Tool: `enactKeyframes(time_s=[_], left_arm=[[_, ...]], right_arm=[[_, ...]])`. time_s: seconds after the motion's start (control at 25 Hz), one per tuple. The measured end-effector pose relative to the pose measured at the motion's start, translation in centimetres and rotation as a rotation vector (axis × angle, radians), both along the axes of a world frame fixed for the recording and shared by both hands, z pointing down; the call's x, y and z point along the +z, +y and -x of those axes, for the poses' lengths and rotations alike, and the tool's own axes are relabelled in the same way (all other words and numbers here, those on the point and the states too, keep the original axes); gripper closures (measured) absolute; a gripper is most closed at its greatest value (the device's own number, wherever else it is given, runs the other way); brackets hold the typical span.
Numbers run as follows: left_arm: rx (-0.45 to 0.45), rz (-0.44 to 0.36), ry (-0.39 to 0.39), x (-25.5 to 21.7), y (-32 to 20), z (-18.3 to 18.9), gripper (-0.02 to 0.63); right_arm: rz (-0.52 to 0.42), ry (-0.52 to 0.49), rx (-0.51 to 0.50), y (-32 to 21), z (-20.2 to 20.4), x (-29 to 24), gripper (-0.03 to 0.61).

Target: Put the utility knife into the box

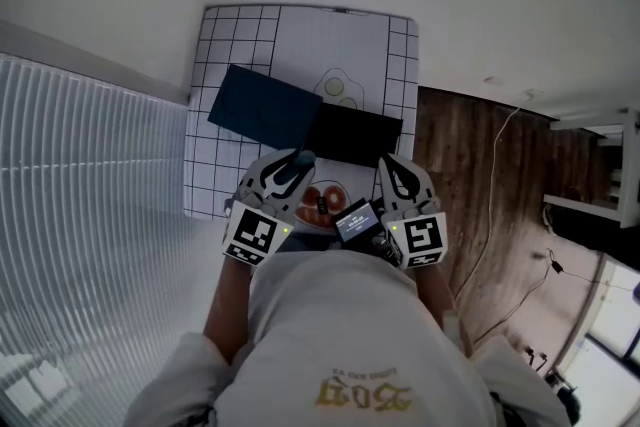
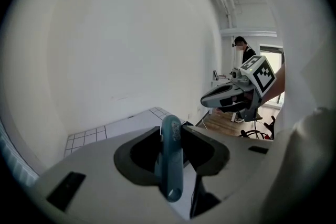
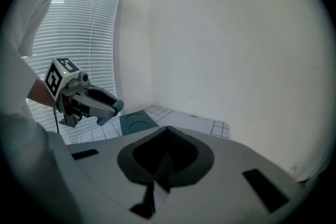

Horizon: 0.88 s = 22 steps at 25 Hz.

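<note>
Left gripper (image 2: 171, 129) was clamped on the teal utility knife (image 2: 171, 165), up by the chest, well short of the black box (image 1: 355, 137); right gripper (image 3: 167, 129) pinched together, empty. Narrow hold, so the knife could swivel or slip in the carry

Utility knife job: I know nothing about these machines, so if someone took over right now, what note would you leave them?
The left tongs are closed on the teal utility knife, held up in front of the person's chest.
The right tongs are shut and empty.
The black box lies on the gridded table, beside a dark blue panel.
Done: the knife is in the grip.
Left: carry it over the box, lower it in, and let go.
</note>
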<state>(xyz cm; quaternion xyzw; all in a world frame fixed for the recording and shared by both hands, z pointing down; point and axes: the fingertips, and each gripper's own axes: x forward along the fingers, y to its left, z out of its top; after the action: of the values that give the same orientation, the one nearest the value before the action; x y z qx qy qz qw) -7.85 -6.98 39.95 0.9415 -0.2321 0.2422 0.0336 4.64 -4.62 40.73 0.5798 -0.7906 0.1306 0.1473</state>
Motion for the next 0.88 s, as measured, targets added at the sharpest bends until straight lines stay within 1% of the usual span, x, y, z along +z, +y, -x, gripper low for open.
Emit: enactKeyframes(time_s=[0.12,0.36,0.88], left_arm=[[0.017,0.003,-0.016,0.3,0.1,-0.4,0.479],[0.032,0.006,-0.026,0.8,-0.5,-2.0,0.479],[0.055,0.04,-0.051,2.4,-1.3,-4.5,0.479]], right_arm=[[0.0,-0.005,0.011,0.1,-0.7,0.0,0.571],[0.015,-0.017,0.034,-0.1,-2.3,0.9,0.571],[0.047,-0.023,0.029,-0.9,-4.9,2.3,0.572]])
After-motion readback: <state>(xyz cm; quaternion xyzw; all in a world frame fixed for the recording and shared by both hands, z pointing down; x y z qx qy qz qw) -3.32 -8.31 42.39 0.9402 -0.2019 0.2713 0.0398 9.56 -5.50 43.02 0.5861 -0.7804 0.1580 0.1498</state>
